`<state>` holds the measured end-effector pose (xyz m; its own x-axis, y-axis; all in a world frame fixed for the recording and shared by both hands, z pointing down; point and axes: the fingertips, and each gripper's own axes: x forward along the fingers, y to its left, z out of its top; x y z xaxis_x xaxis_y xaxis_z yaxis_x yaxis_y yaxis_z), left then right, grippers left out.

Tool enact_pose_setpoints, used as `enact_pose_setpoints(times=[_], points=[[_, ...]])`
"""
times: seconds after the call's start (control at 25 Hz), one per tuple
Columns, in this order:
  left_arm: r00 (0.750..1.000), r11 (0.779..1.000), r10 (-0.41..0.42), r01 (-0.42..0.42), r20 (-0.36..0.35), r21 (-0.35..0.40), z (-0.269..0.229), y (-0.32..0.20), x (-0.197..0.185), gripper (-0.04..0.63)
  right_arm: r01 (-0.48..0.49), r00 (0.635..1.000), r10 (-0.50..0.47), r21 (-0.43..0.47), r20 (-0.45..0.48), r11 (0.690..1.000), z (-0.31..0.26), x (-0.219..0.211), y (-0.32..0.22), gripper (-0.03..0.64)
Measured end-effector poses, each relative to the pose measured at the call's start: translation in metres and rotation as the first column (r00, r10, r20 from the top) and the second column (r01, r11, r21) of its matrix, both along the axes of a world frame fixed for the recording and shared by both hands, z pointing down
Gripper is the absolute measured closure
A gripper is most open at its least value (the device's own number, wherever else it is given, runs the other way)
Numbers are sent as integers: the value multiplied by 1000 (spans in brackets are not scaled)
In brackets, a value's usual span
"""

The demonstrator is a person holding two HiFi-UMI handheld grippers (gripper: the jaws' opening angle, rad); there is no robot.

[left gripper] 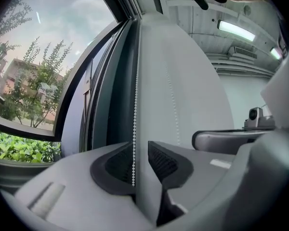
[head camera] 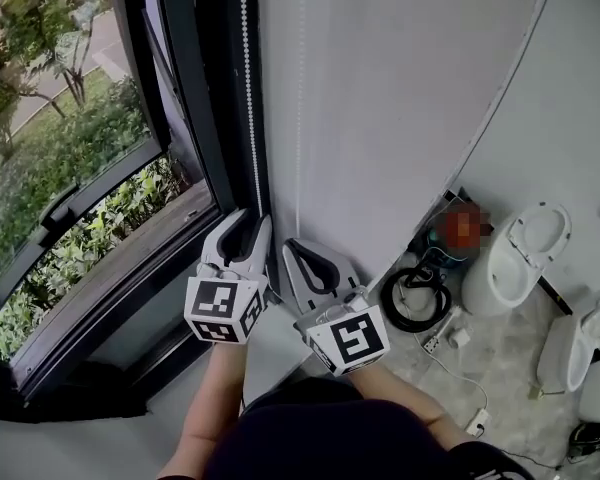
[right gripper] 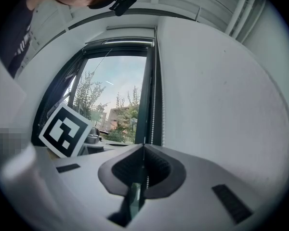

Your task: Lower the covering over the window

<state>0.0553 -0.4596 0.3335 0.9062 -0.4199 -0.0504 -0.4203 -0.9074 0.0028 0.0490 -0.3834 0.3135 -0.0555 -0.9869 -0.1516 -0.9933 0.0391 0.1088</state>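
A white bead chain (head camera: pixel 248 88) hangs down the dark window frame (head camera: pixel 205 88), and a second, fainter strand (head camera: pixel 300 118) hangs against the white wall. My left gripper (head camera: pixel 255 218) points level at the frame and is open. The chain (left gripper: pixel 135 105) runs down between its jaws (left gripper: pixel 141 144), close to the left pad (left gripper: pixel 120 163), and is not pinched. My right gripper (head camera: pixel 292 243), just to the right, is shut (right gripper: pixel 144 146) on the chain (right gripper: pixel 154 105), with beads showing above and below the closed tips. The window glass (right gripper: pixel 115 95) is uncovered; a pale bar (right gripper: pixel 130 32) sits at its top.
The dark sill (head camera: pixel 110 278) runs below the glass at left, with trees and shrubs outside. On the concrete floor at right stand white toilets (head camera: pixel 525 253), a coiled black cable (head camera: pixel 417 298) and loose white leads (head camera: pixel 450 358). The white wall (head camera: pixel 400 88) fills the middle.
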Motion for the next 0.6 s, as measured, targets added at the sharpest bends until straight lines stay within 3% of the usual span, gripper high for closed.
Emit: enact_pose_setpoints(times=[0.6], points=[[991, 993, -113, 114, 70, -7, 9, -26, 16, 472, -18, 1000, 18, 15, -5, 1000, -1, 6, -1, 604]])
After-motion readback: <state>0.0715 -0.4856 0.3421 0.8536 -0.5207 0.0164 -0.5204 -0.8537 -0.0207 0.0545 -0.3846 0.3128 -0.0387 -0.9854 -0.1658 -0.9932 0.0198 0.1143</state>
